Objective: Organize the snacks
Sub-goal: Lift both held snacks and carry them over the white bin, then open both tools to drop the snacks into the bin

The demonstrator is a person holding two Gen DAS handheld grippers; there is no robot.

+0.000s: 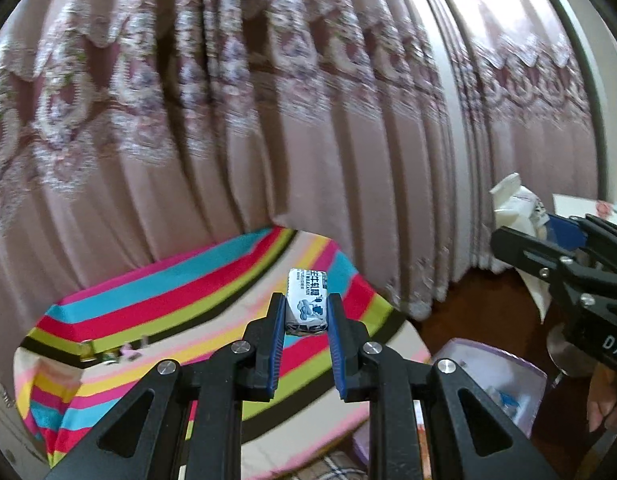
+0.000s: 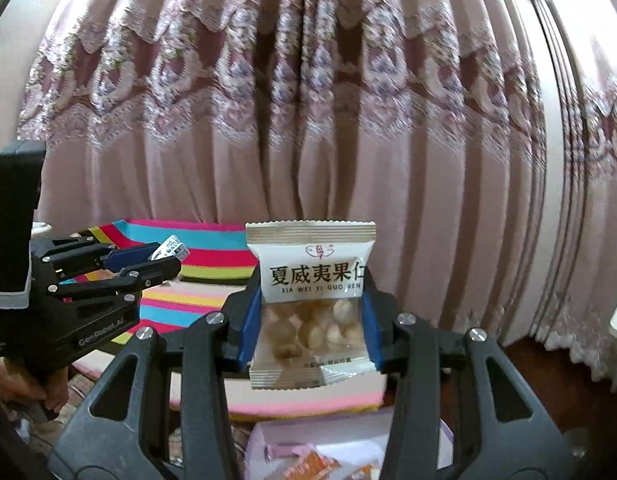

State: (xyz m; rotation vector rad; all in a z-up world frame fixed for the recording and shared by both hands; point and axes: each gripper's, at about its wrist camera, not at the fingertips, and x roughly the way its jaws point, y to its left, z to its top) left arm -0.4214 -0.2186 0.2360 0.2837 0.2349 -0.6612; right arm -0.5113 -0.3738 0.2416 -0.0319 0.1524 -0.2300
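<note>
Candy, a small white wrapped piece with blue print, sits pinched between the blue pads of the left gripper, which is clamped tight on its sides. It is held in the air, upright, above a striped cloth in pink, blue, red, green and yellow bands. From the right wrist view the same candy shows as a crinkled white end poking out past the left gripper at the left of the picture.

Nut packet, white on top with dark printed characters and a clear window showing pale round nuts, is gripped by its two side edges in the right gripper. The pads press on both sides, and the packet stands upright, facing the camera, clear of any surface. In the left wrist view the right gripper reaches in from the right edge; what it holds shows there only as a bit of white.

Below the right gripper lies a pale box with orange and pink wrappers inside. In the left wrist view a lilac-rimmed box sits lower right with small blue and white pieces in it; whether these are one box I cannot tell.

Behind everything hangs a pleated pink curtain with a lace-patterned band. Dark wood floor shows at its foot. A person's fingers wrap the left gripper's handle.
</note>
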